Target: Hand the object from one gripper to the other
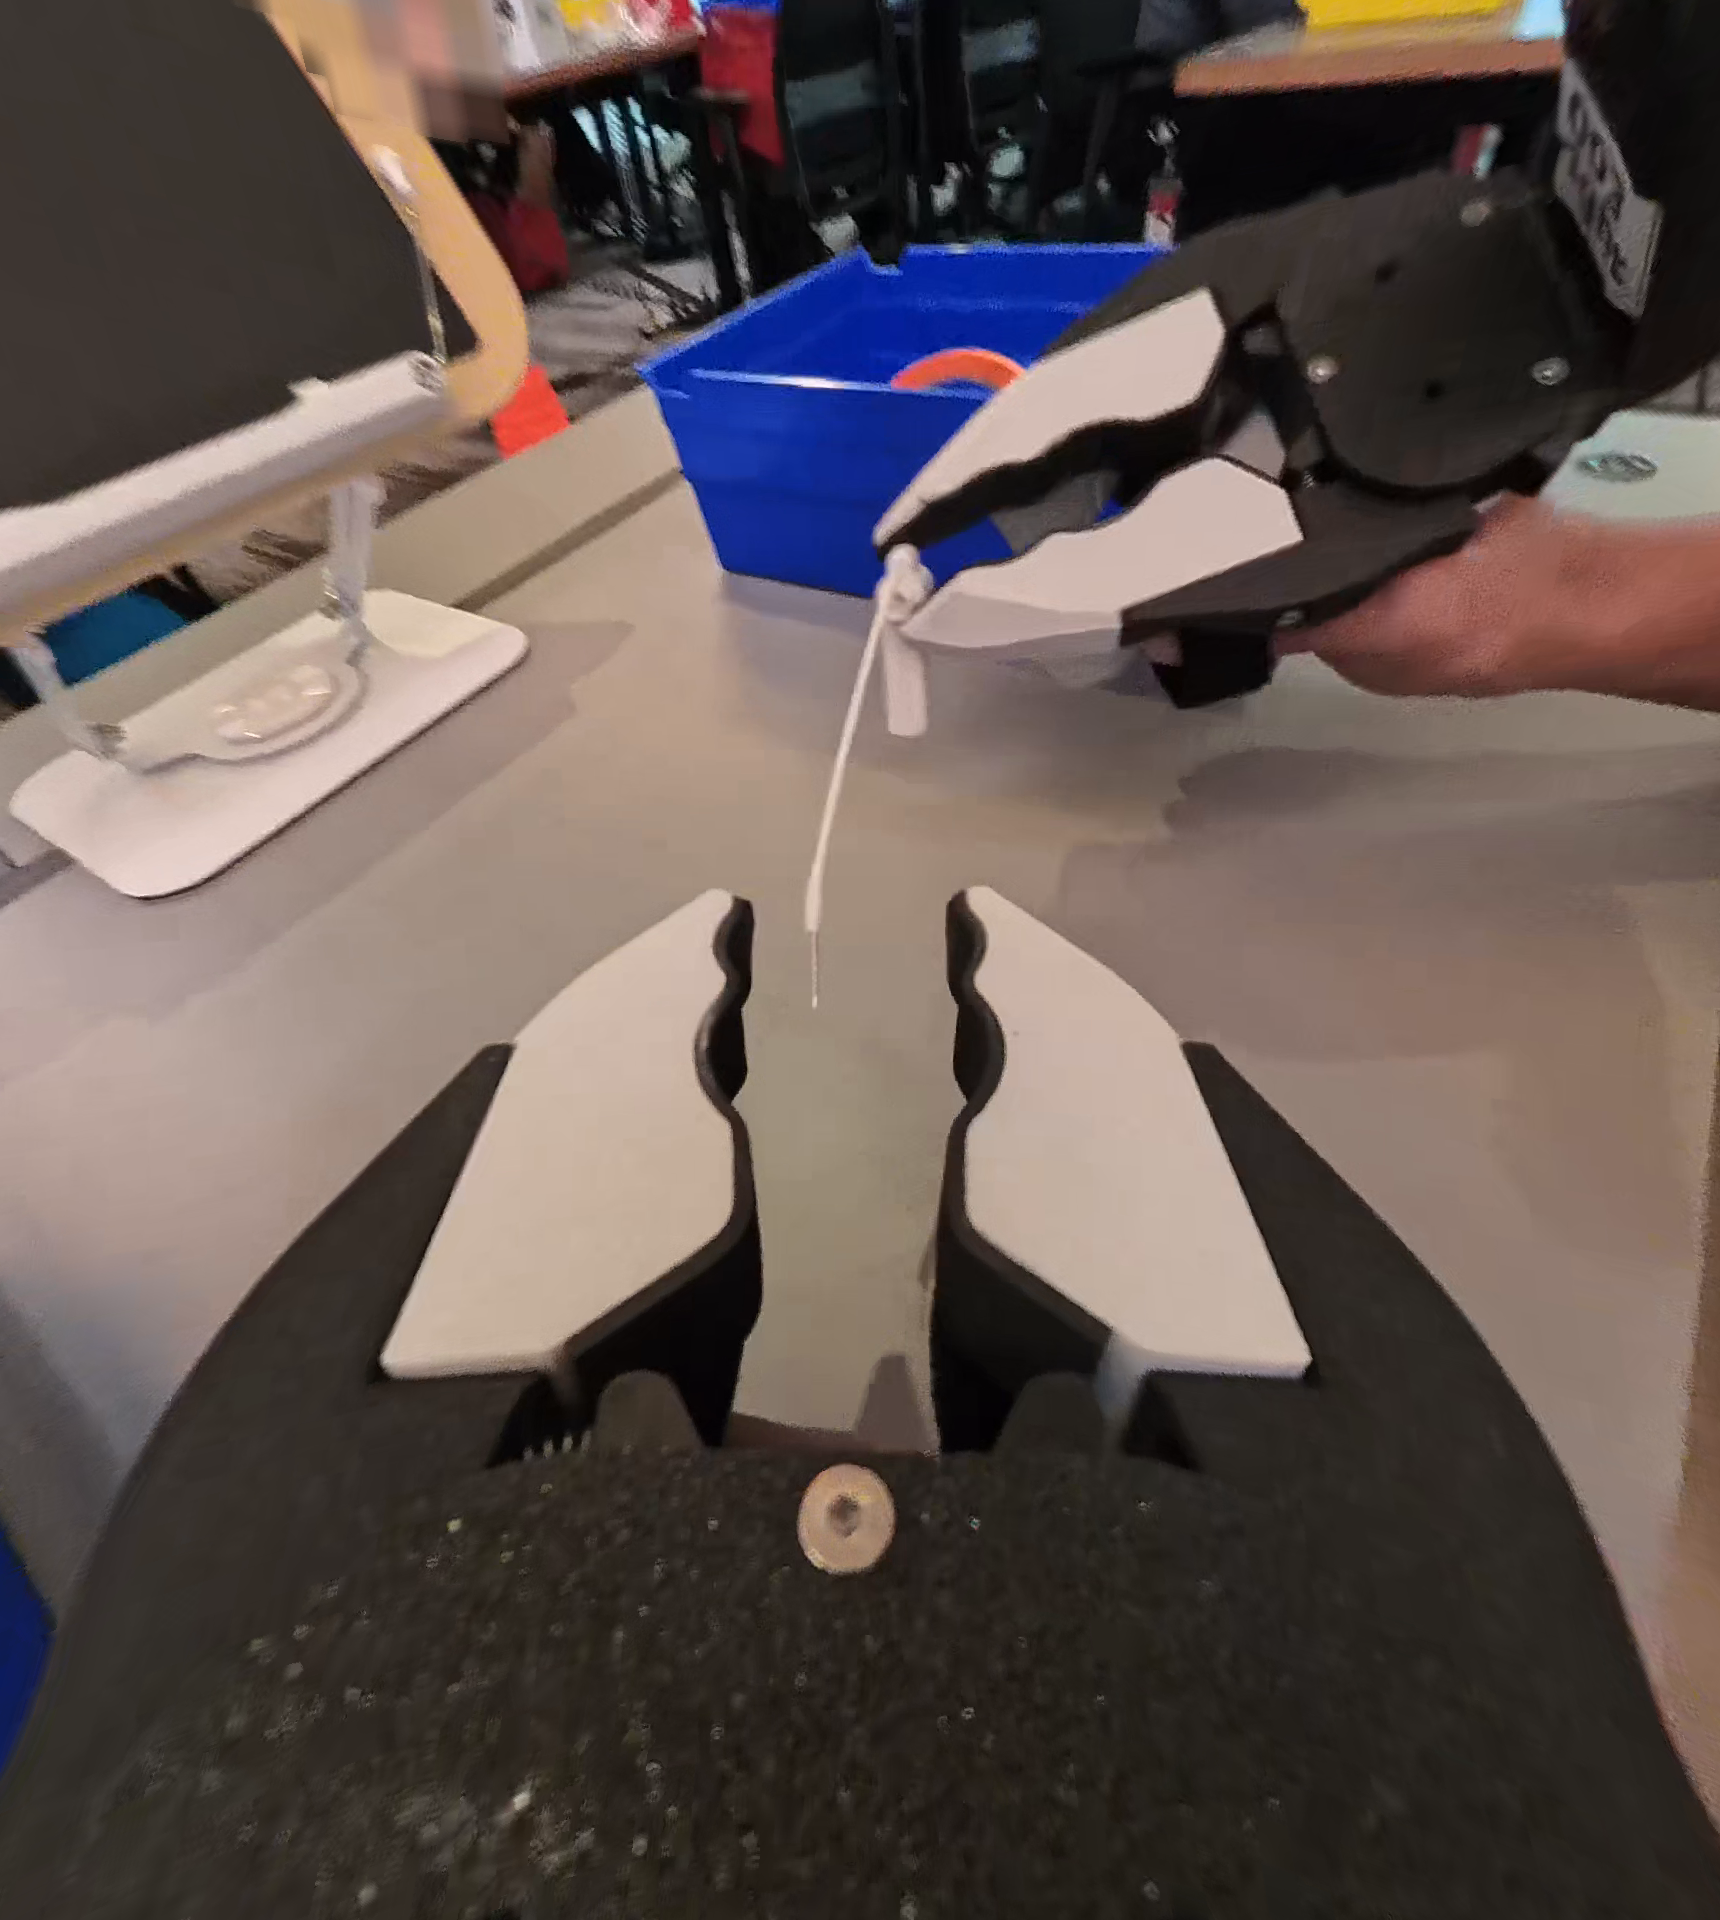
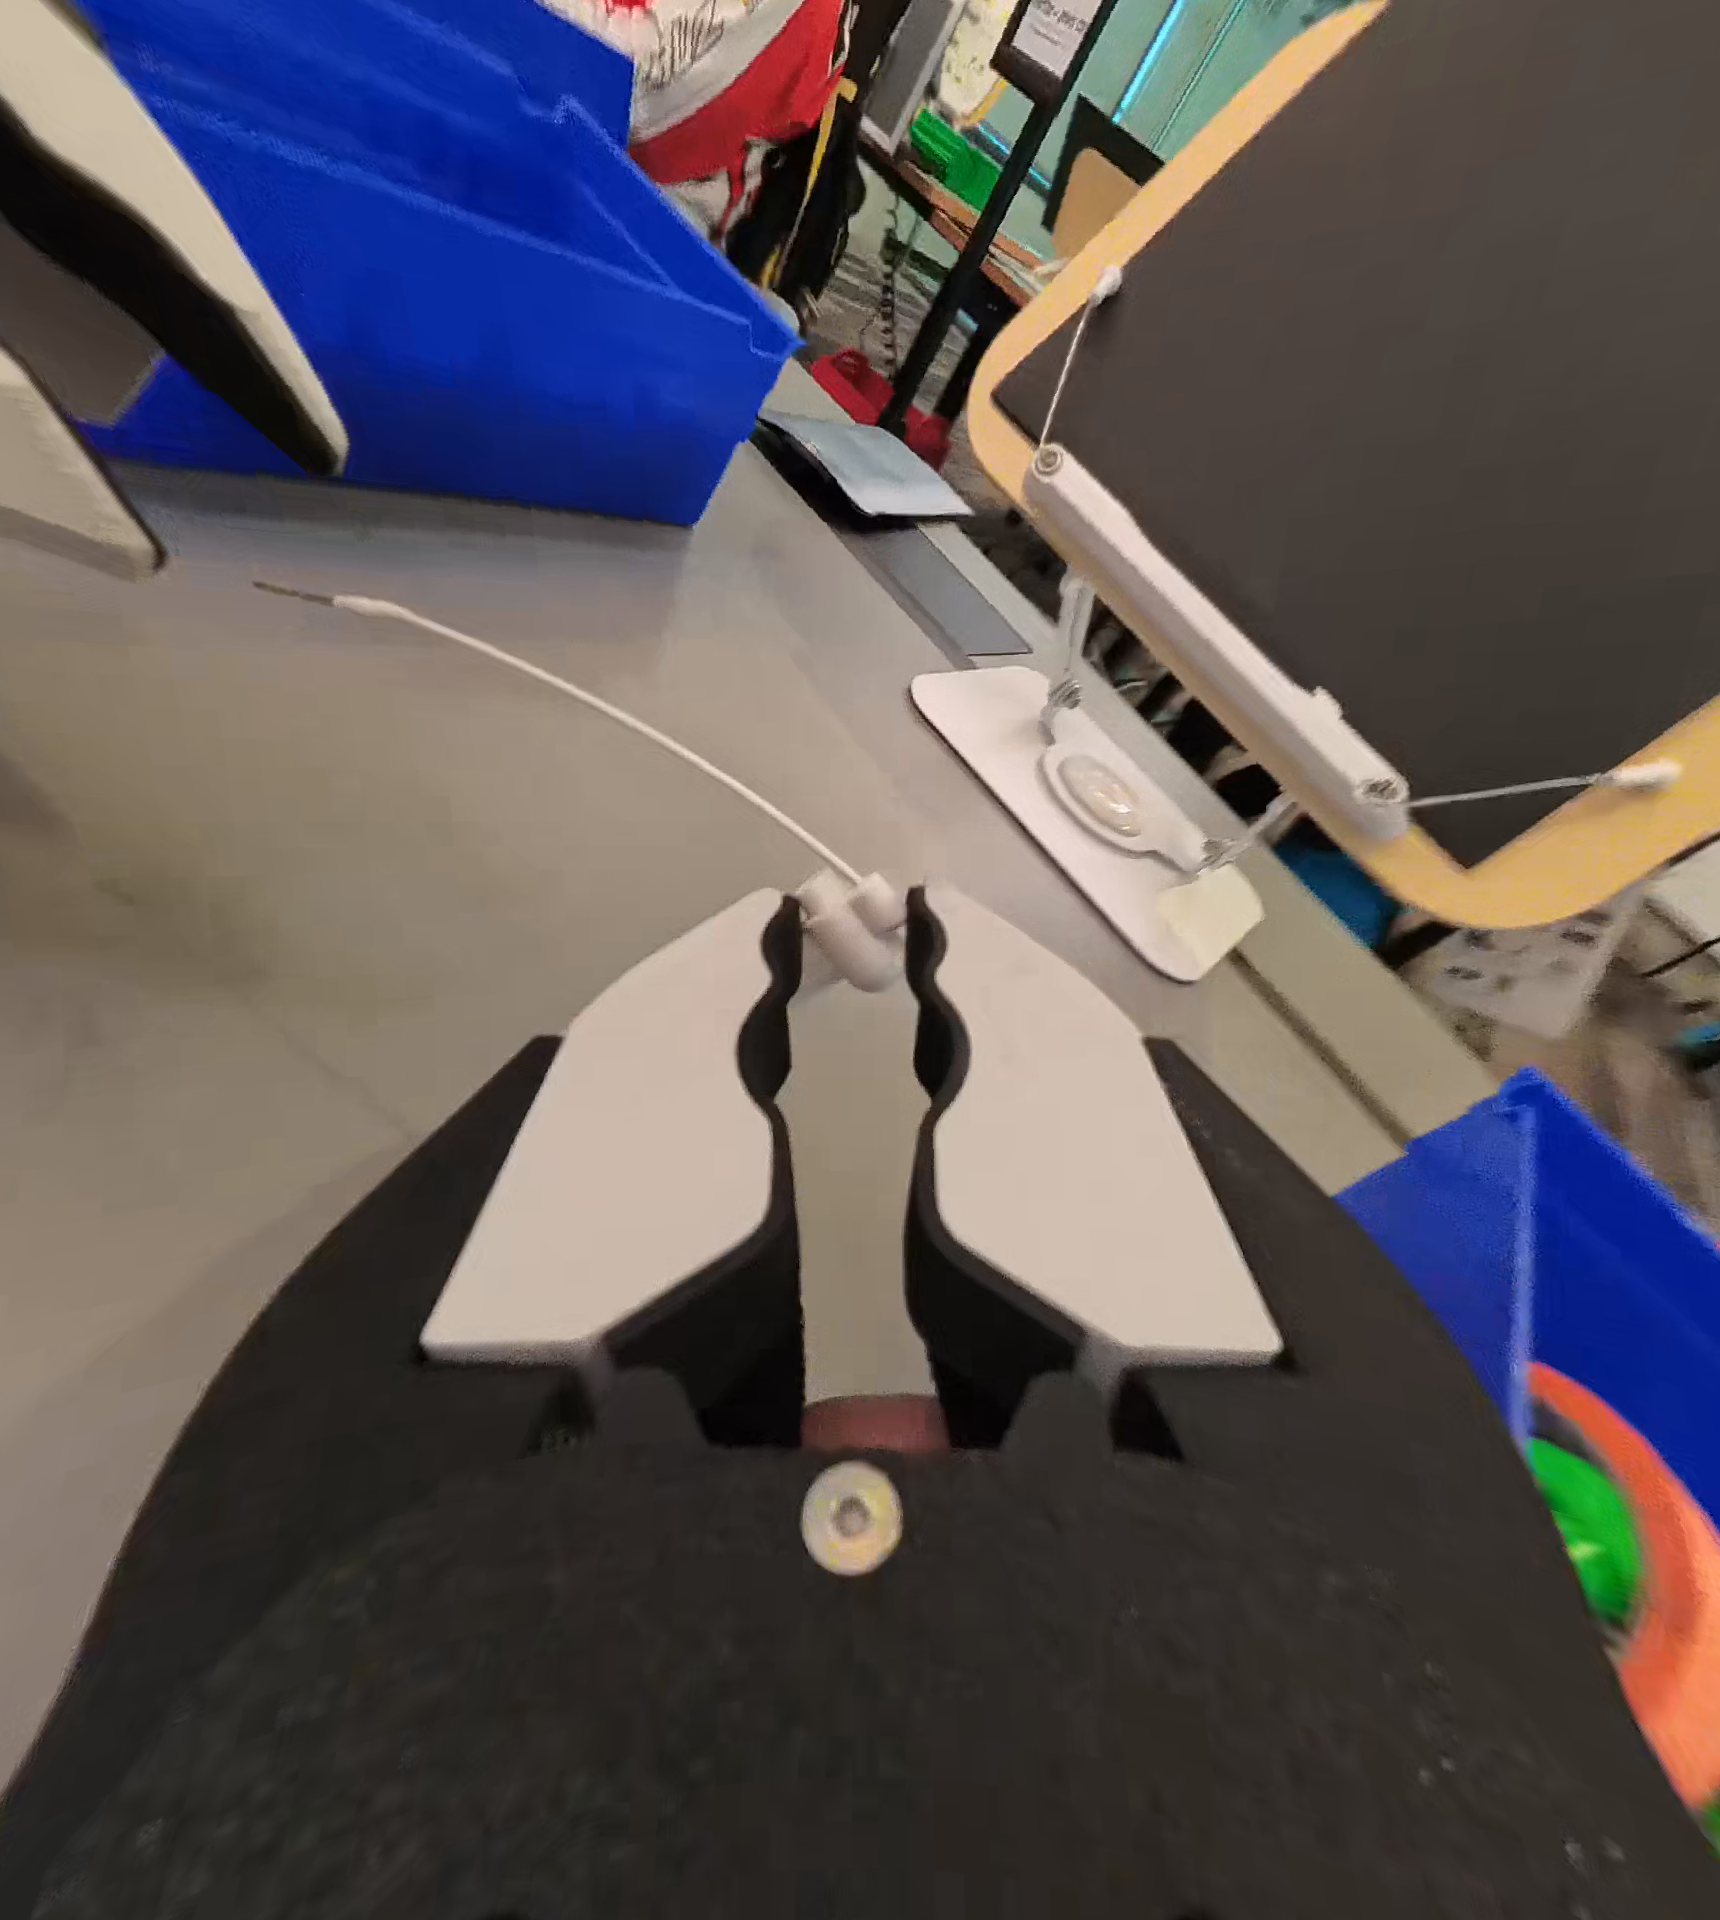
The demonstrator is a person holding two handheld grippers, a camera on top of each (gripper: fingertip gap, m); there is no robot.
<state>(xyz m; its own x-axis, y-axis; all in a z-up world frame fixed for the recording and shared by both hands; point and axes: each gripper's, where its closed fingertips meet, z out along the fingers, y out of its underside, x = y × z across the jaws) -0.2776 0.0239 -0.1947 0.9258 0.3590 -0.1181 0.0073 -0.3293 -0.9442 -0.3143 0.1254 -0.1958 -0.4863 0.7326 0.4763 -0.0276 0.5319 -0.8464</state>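
Note:
A thin white cable tie [image 1: 840, 769] hangs from my right gripper [image 1: 903, 582], which is shut on the tie's head and held above the grey table. In the right wrist view the right gripper [image 2: 848, 914] pinches the head [image 2: 845, 930] at its fingertips, and the strap [image 2: 586, 707] curves away to the left. My left gripper [image 1: 848, 914] is open and empty. The strap's free tip [image 1: 814, 966] hangs between its fingertips without touching them. The left gripper's fingers [image 2: 243, 343] show at the upper left of the right wrist view.
A blue bin [image 1: 835, 416] with an orange ring inside stands beyond the grippers. A tablet on a white stand [image 1: 243, 727] is at the left. Another blue bin [image 2: 1562, 1299] with tape rolls is at the right. A hand [image 1: 1521, 613] holds the right gripper. The grippers' ends are close to 11 cm from one another.

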